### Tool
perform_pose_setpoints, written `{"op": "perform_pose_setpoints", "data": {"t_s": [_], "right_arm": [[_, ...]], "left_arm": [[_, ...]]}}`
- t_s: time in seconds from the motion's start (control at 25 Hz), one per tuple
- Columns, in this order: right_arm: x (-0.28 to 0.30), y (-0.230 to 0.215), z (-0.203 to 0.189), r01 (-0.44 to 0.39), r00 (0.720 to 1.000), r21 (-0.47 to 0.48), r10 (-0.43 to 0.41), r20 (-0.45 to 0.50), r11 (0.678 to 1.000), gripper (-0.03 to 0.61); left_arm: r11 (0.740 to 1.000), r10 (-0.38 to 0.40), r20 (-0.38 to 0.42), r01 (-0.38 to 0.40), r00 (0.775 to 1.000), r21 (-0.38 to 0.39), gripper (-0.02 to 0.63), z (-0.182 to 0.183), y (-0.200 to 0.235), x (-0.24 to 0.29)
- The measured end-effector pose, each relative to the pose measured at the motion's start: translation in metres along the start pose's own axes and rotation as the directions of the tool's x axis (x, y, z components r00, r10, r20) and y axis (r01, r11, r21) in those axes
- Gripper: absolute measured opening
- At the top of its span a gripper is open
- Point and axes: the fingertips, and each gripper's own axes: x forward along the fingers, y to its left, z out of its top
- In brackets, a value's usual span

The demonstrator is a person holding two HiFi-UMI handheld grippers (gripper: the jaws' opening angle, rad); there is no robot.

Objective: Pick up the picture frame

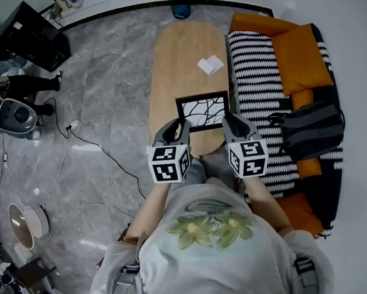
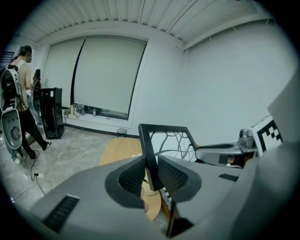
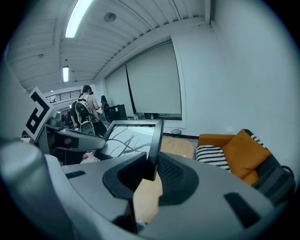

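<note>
- L gripper: jaws clamped on left side bar of picture frame; bar sits btwn both ribbed pads.
- R gripper: jaws closed on frame's right edge, pads pressing it on both sides.
- Frame: black, white pic w/ dark branch pattern, held btwn the 2 grippers over near end of oval wooden coffee table, tilted.
- Folded white paper lies further up table.
- Sofa w/ striped throw just beside table.
</note>
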Motion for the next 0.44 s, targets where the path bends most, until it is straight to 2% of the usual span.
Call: {"op": "perform_pose_setpoints", "data": {"t_s": [0.44], "right_arm": [[-0.0042,-0.0023,-0.0049,0.025,1.000,0.019,-0.025,0.008,1.000,0.080]], "left_arm": [[1.000,-0.021,-0.005,0.021,1.000,0.015,0.094,-0.0016,-0.0039,0.0002]]}}
